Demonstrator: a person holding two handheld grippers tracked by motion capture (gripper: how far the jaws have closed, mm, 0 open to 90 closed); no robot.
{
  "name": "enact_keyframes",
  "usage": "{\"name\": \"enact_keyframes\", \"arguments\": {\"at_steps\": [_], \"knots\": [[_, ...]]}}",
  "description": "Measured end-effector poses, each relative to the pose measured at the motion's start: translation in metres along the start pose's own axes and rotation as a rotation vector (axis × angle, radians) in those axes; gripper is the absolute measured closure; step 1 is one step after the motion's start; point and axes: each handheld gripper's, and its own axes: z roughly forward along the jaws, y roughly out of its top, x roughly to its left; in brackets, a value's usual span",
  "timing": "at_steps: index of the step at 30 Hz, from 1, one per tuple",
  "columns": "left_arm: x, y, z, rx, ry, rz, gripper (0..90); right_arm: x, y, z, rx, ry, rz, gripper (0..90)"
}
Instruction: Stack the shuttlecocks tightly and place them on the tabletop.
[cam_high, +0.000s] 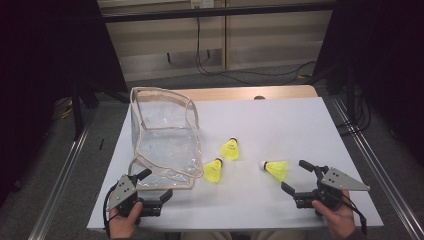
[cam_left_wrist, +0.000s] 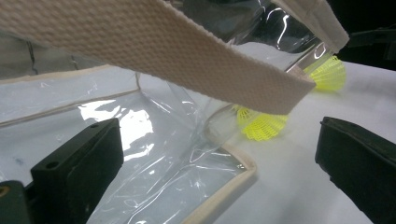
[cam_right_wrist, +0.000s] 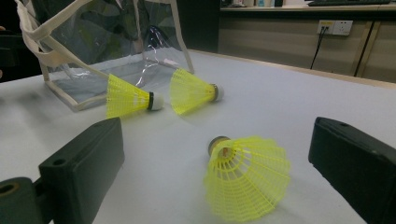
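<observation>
We have both grippers low at the near edge of the table (cam_high: 300, 115), and neither one holds anything. Our left gripper (cam_high: 156, 186) stands wide open at the near corner of the clear bag (cam_high: 165, 140), its jaws straddling the cloth-trimmed edge (cam_left_wrist: 224, 184) without pressing on it. Our right gripper (cam_high: 295, 176) is just as wide open, with the nearest shuttlecock (cam_high: 275, 169) lying on its side between and just ahead of the jaws, apart from both. The other two shuttlecocks (cam_high: 213, 170) (cam_high: 230, 149) lie close together just beside the bag's open side.

The risks we see from here:

- The shuttlecock's skirt (cam_right_wrist: 247, 179) is light and springy. If we close on it off-centre, it may squirt out or roll away; if we squeeze hard, we may crush it.
- The bag is limp, and its strap (cam_left_wrist: 154, 51) sags across the mouth. If we pinch only the clear film, it may slip, or the mouth may fold shut.
- If we drag the bag sideways, we may knock the two shuttlecocks beside it.
</observation>
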Motion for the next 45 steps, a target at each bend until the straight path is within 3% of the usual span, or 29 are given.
{"name": "enact_keyframes", "arguments": {"at_steps": [7, 15, 17, 21, 45], "knots": [[-0.002, 0.0, 0.002, 0.015, -0.018, 0.002, 1.2, -0.001, 0.0, 0.001, -0.001, 0.003, 0.006, 3.0], [-0.008, 0.001, 0.006, 0.024, -0.043, -0.004, 1.3, 0.003, 0.001, -0.002, 0.005, 0.003, -0.029, 3.1], [-0.011, 0.002, 0.006, 0.045, -0.056, 0.017, 1.4, 0.002, 0.002, -0.002, 0.002, -0.001, -0.027, 3.3], [-0.016, 0.003, 0.007, 0.051, -0.079, 0.018, 1.5, 0.002, 0.002, -0.002, 0.004, -0.001, -0.024, 3.3], [-0.032, 0.007, 0.025, 0.065, -0.153, -0.007, 1.5, 0.003, 0.002, 0.0, 0.006, 0.007, -0.029, 3.5]]}}
